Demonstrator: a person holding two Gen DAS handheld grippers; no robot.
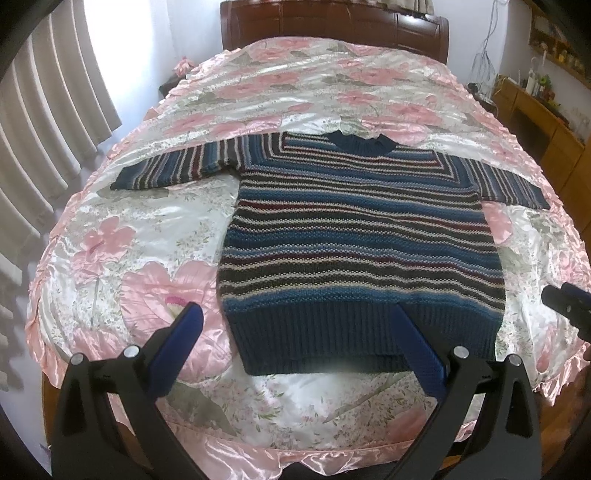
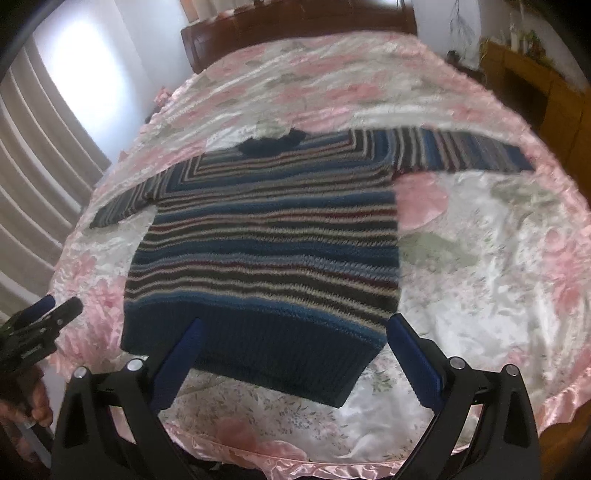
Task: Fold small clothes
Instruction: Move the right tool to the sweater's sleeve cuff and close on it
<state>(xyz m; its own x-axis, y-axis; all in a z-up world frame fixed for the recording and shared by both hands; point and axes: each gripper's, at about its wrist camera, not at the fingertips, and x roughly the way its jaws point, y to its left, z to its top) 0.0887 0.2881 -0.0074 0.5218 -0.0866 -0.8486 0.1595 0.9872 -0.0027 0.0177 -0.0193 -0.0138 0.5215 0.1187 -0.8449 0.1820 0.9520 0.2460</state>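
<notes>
On the bed, a knitted sweater (image 1: 362,236) lies flat and face up on a glossy satin bedspread (image 1: 122,258) printed with large pink flowers and grey-green leaves, its edge gathered into a shiny pink ruffle. The sweater is a chunky, pebbly knit in horizontal bands of blue, dark grey, cream and maroon. Its hem is a broad navy rib nearest the cameras, and its round navy collar (image 1: 360,142) points toward the dark wooden headboard (image 1: 332,26). Both sleeves are spread out to the sides, their stripes running across the arm, so the garment forms a wide T. No fold has been made in it.

The left gripper (image 1: 297,317) hangs above the near edge of the bed with its fingers spread wide apart and nothing between them. Its black plastic arms carry blue ridged pads (image 1: 421,350), and one pad overlaps the ribbed hem in the view. The right gripper (image 2: 293,328) is likewise wide open and empty, poised over the hem. From that side the picture is somewhat blurred.

The other tool shows at the left edge of the right wrist view, where a hand (image 2: 37,402) grips its handle. A small white label on it is too blurred to read. Pleated beige curtains (image 1: 48,122) hang at the left, and a wooden cabinet (image 1: 535,118) stands at the right.
</notes>
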